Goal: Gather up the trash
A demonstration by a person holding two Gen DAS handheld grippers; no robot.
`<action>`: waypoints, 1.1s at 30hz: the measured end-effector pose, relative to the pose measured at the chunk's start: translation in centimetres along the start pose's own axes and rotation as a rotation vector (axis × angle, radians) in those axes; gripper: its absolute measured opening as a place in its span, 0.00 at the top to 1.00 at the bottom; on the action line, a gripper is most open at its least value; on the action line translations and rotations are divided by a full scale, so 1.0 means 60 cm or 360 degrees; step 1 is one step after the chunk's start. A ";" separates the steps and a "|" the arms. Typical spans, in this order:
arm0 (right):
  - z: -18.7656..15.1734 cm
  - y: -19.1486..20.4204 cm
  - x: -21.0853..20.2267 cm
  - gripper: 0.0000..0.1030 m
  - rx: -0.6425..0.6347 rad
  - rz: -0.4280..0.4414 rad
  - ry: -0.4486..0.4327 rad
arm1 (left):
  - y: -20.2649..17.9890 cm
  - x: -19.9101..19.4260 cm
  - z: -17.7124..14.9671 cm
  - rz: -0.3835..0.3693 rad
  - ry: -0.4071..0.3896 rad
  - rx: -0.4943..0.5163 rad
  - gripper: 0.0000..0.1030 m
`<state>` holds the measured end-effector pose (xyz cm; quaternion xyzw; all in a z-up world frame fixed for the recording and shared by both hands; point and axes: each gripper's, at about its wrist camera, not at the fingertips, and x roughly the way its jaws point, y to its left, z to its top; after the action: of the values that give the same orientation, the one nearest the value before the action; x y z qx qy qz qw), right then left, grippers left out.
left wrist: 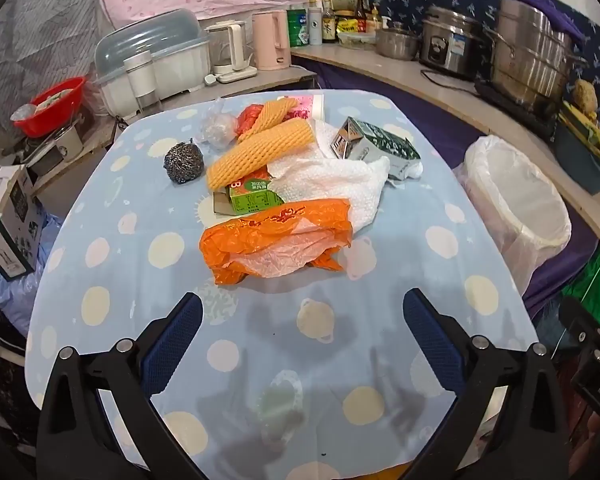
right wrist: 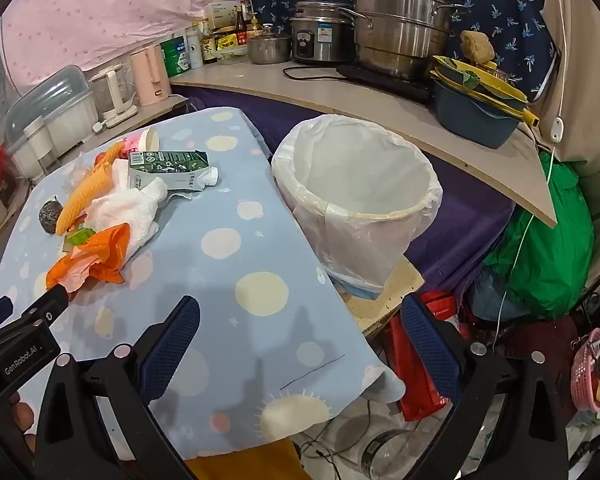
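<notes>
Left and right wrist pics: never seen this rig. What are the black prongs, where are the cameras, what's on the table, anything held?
No robot arm here: a person carries a two-finger gripper in each hand, with a fisheye camera on each looking along its fingers. The black prongs with blue pads are those fingers. The left gripper looks over the table; the right gripper looks over the table edge and a white-lined bin beside it. Both are open and hold nothing. On the table lies a trash pile: an orange plastic bag, white bubble wrap, yellow foam netting, a small green carton, a flattened green-and-silver carton, and a steel scourer.
</notes>
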<state>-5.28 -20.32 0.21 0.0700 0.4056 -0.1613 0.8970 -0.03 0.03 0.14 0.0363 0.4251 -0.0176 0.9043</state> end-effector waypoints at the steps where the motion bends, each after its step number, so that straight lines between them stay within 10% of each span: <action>1: 0.000 0.000 -0.001 0.07 0.0002 0.0002 -0.0005 | -0.001 -0.001 0.002 0.0002 -0.0012 -0.0015 0.07; 33: 0.001 0.007 -0.016 0.07 0.0009 0.0012 -0.0034 | 0.001 -0.016 -0.012 0.0071 -0.0060 0.0050 0.07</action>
<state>-5.69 -19.73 0.98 0.0723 0.3953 -0.1598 0.9016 -1.18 0.12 0.43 0.0598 0.4067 -0.0048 0.9116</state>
